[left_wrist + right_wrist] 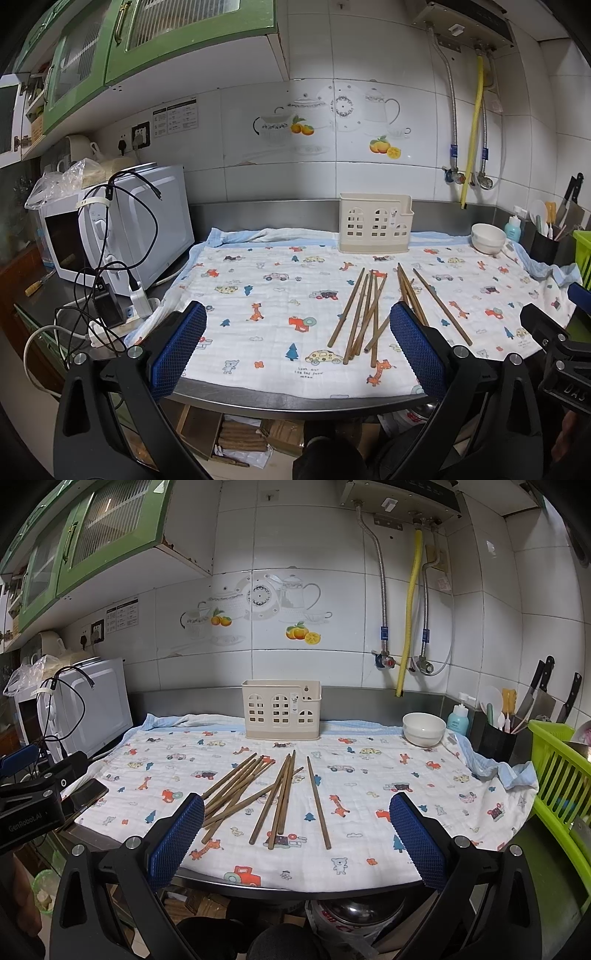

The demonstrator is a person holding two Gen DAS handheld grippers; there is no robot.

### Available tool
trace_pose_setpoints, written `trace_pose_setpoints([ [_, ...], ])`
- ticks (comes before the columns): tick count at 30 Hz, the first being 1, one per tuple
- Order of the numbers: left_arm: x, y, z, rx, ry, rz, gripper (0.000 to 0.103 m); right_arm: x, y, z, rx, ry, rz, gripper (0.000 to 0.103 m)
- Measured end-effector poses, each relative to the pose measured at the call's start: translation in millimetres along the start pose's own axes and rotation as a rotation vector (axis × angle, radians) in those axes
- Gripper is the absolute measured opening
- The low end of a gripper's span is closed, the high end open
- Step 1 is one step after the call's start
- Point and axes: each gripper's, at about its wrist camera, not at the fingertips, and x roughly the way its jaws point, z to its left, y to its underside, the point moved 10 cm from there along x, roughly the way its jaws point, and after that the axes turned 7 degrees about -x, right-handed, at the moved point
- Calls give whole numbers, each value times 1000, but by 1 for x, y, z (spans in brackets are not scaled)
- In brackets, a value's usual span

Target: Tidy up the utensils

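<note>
Chopsticks (258, 797): matt brown wood. Utensil holder (281, 709): cream plastic, smooth, perforated. Cloth (369, 775): white woven fabric, crinkled, printed. Bowl (423, 729): glossy white ceramic. Countertop edge (258, 888): brushed metal. Wall tiles (314, 664): glossy. Gripper pads (417, 842): blue, rough-textured.

Both wrist views look from the near edge of the tabletop (295, 400) toward the far wall, left view more left; both share the chopsticks (258, 797) and holder (375, 229).
</note>
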Motion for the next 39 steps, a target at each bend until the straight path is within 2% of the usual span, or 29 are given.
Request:
trace_pose_setpoints([
  [18,3,0,-5,9,10,6,98,4,-1,0,0,-8,7,97],
  [39,27,3,-7,28,20,32,98,29,5,7,0,-23,37,97],
])
